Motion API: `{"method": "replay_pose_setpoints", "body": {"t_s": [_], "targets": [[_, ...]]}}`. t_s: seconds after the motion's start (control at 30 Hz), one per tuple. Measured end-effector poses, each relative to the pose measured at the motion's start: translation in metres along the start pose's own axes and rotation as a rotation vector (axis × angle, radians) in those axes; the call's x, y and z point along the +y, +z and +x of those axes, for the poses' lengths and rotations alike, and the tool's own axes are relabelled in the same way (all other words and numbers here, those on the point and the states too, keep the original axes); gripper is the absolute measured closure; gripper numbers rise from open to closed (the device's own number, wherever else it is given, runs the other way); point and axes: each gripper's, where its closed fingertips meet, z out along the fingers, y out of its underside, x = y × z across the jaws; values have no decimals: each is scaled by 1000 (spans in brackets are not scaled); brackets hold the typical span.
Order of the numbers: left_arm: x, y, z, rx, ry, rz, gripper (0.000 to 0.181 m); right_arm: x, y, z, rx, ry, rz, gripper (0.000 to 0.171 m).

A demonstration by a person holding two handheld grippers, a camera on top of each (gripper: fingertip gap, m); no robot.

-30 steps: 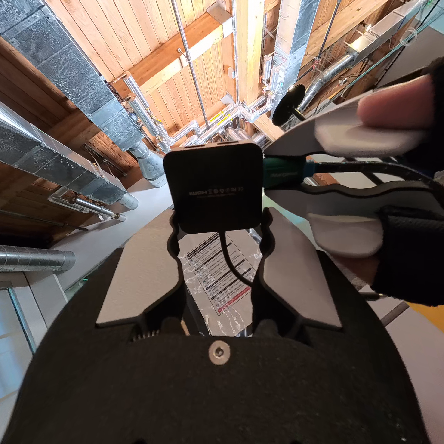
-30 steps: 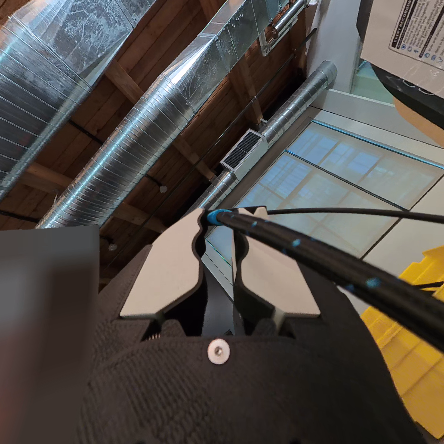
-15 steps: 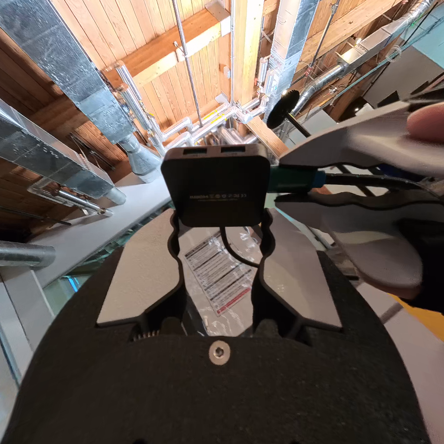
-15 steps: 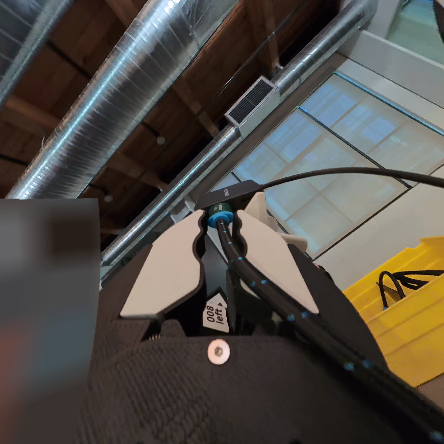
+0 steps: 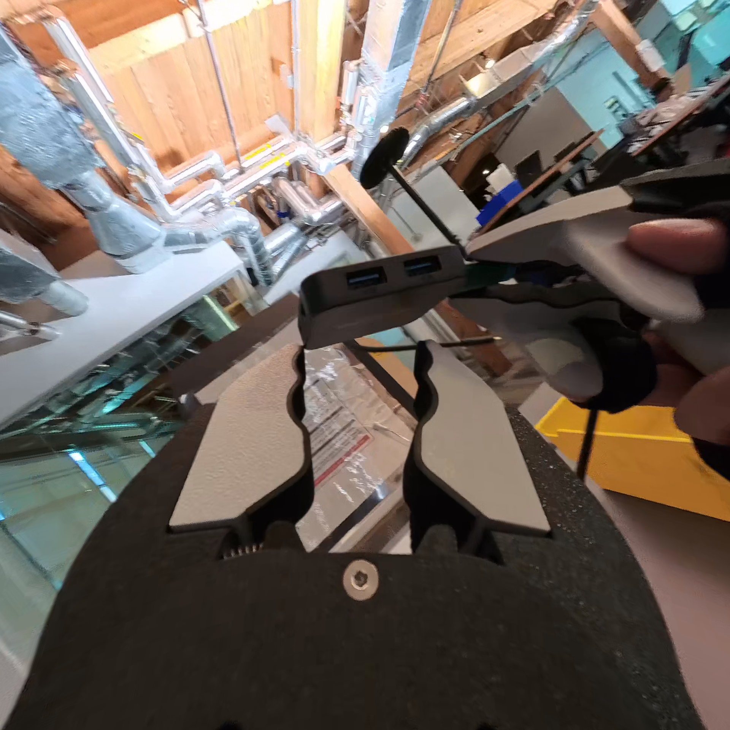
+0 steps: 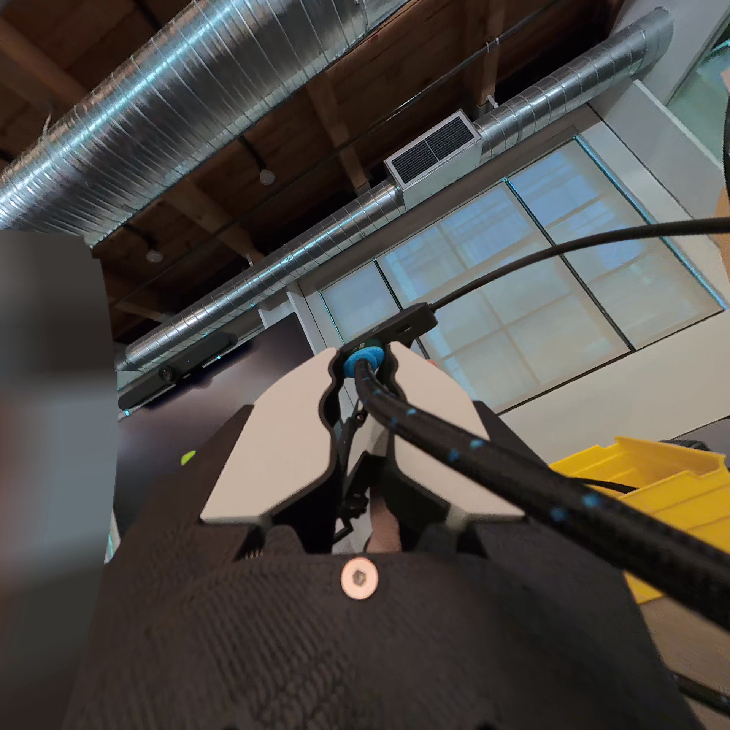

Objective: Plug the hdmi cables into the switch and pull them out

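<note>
Since the earlier frame, the flat black rectangular plastic switch point(image 5: 379, 304) has left the left gripper point(image 5: 359, 351) and tipped edge-on, so its two blue ports face the camera. In the left wrist view it now sits in the upper middle of the frame, just beyond the left gripper's grey fingertips, which stand apart with nothing between them. At the right edge, the right gripper point(image 5: 474, 276) is clamped on the green plug of the black braided HDMI cable point(image 5: 490, 273), which is seated in the switch's right side. A person's gloved hand point(image 5: 671, 316) grips that tool. A yellow plastic bin point(image 5: 616, 466) sits at lower right.

In the right wrist view, the right gripper point(image 6: 361, 357) pinches the blue-collared plug at centre frame, the switch point(image 6: 399, 326) directly beyond it. The cable point(image 6: 553, 497) runs to the lower right over the bin point(image 6: 651, 474).
</note>
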Motion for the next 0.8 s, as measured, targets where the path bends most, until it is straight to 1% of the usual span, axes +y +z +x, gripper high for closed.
{"method": "replay_pose_setpoints", "body": {"t_s": [0.07,0.17,0.2,0.23,0.27,0.33,0.4,0.47,0.57,0.6,0.63,0.7,0.73,0.8], "targets": [[1,-1,4,75,-58,-24,127,-4,-2,1,8,-33,-6,153],[5,-4,17,276,-233,-91,120,-13,-4,-4,-7,-69,6,152],[5,-8,24,369,-315,-114,116,-16,-5,-5,-9,-82,17,152],[5,-11,27,445,-412,-135,106,-19,-6,-6,-5,-106,22,152],[3,-16,28,519,-527,-142,100,-21,-7,-5,13,-147,14,152],[-11,-21,19,613,-815,-89,99,-19,-8,-2,60,-266,-21,152],[-21,-20,4,633,-1061,-28,103,-14,-7,-2,95,-419,-72,152],[-20,-18,6,667,-1171,-50,104,-7,-5,-4,118,-592,-136,152],[-20,-19,24,763,-1248,-111,102,7,-3,-8,118,-842,-235,152],[-23,-20,26,799,-1286,-104,105,11,-2,-11,107,-906,-262,152],[-24,-20,25,822,-1331,-91,112,14,-2,-12,103,-962,-287,152],[-25,-21,21,853,-1384,-67,141,19,-2,-16,81,-1069,-321,151],[-25,-23,20,874,-1384,-50,159,21,-2,-18,71,-1121,-337,151],[-26,-27,20,914,-1377,-60,161,23,-2,-18,78,-1225,-390,150]]}}
